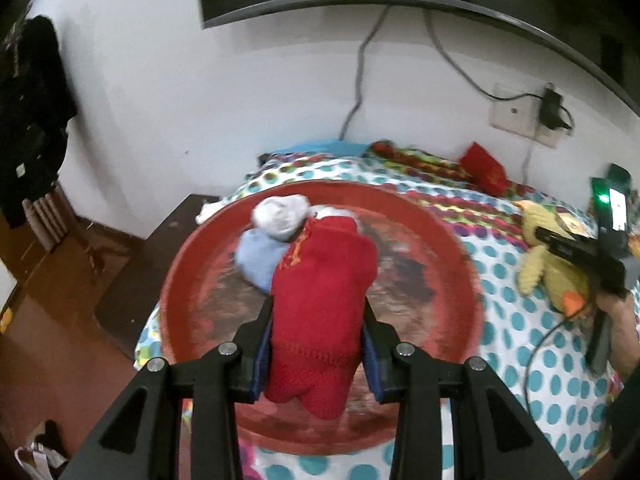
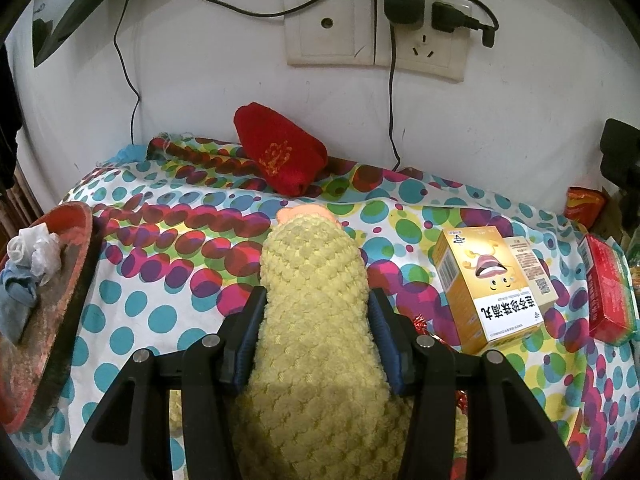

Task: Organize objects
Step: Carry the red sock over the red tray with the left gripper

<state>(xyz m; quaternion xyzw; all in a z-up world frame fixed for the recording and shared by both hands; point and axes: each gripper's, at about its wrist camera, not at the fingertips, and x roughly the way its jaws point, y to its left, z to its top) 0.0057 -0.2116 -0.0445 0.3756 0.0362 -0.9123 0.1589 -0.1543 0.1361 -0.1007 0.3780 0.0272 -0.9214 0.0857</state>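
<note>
My left gripper [image 1: 318, 312] is shut on a red knitted sock bundle [image 1: 320, 304] and holds it over the round red tray [image 1: 460, 288]. A white sock ball [image 1: 282, 214] and a light blue one [image 1: 256, 260] lie in the tray beyond it. My right gripper [image 2: 316, 300] is shut on a yellow plush toy [image 2: 316, 320] above the dotted bedspread [image 2: 168, 264]; it also shows in the left wrist view [image 1: 592, 256]. A second red sock bundle [image 2: 280, 150] lies by the wall.
A yellow box [image 2: 488, 288] and a red box [image 2: 608, 296] lie on the spread at the right. The tray's edge [image 2: 68, 280] is at the left of the right wrist view. Wall sockets [image 2: 376, 28] with cables hang above. A dark bedside table [image 1: 160, 248] stands left.
</note>
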